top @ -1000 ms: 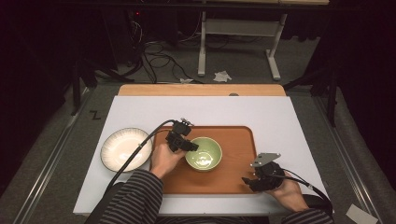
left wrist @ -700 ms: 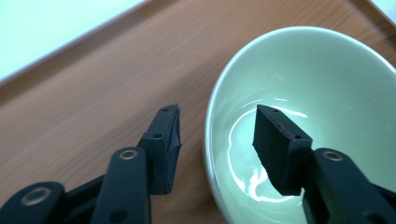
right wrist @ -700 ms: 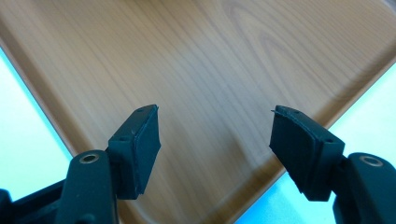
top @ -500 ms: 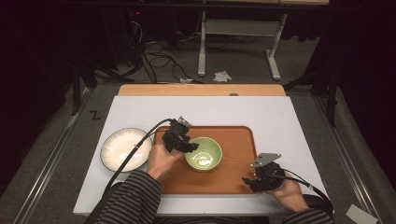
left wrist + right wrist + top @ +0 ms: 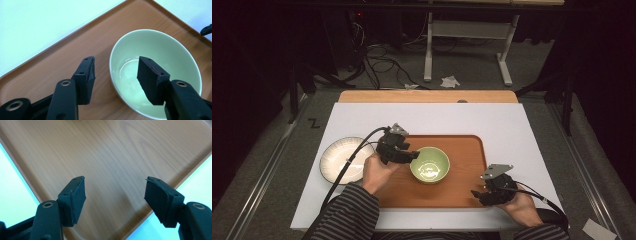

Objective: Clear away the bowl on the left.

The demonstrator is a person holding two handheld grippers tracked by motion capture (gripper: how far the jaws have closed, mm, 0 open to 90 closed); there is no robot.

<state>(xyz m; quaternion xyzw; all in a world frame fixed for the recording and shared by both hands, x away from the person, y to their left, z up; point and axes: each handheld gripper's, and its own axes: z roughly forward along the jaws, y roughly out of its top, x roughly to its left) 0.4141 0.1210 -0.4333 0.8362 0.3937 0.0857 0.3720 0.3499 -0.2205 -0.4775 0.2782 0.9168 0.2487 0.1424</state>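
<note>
the left claw (image 5: 409,156), its jaws just opened and astride the near rim of the green bowl (image 5: 430,164) on the tray (image 5: 462,150), is nearer than the released right claw (image 5: 479,194).

Both sleeves are dark with thin pale stripes. The left claw (image 5: 412,155) is black, a grey three-cornered plate on top, thick black cable trailing off it. The right claw (image 5: 478,196) matches, plate and cable too. Up close: square black pads (image 5: 77,195), round metal rivets on the jaw arms.
</note>
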